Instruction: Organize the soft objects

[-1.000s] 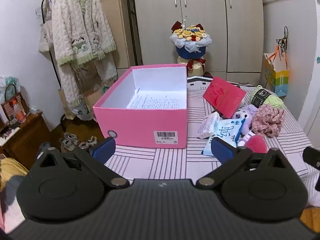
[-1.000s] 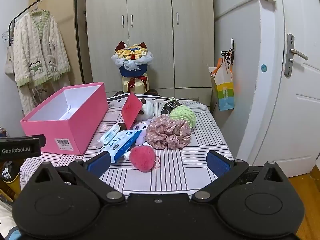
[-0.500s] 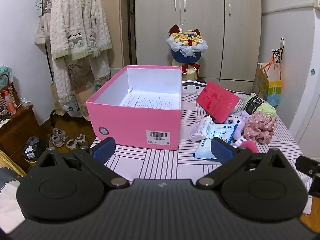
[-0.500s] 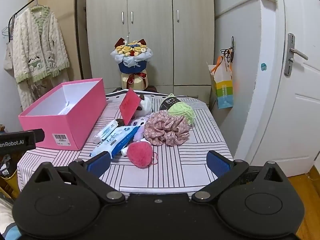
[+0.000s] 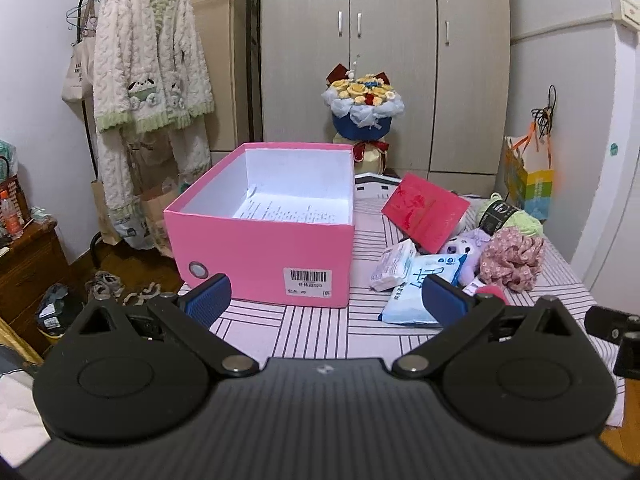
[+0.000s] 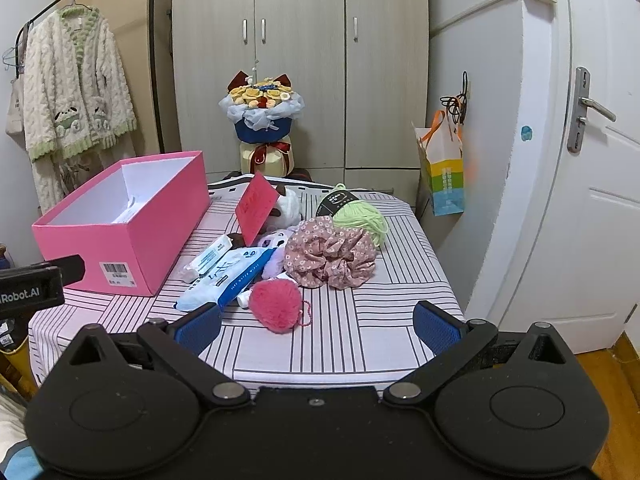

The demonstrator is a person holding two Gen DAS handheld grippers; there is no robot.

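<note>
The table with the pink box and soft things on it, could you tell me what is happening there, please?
A person holds two grippers, both open and empty, short of the table. The left gripper faces the pink box, which holds only paper. The right gripper faces the pile: pink pompom, floral scrunchie, green yarn. Nothing is packed yet.

Your red card (image 6: 256,207) hides part of the white plush (image 6: 289,209); the box label (image 5: 307,279) print is too small to read.

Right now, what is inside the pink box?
Inside the pink box only a white sheet of paper with printed lines lies on the floor. No soft object shows there. The near front wall hides the front strip of the floor, so that part cannot be seen.
</note>
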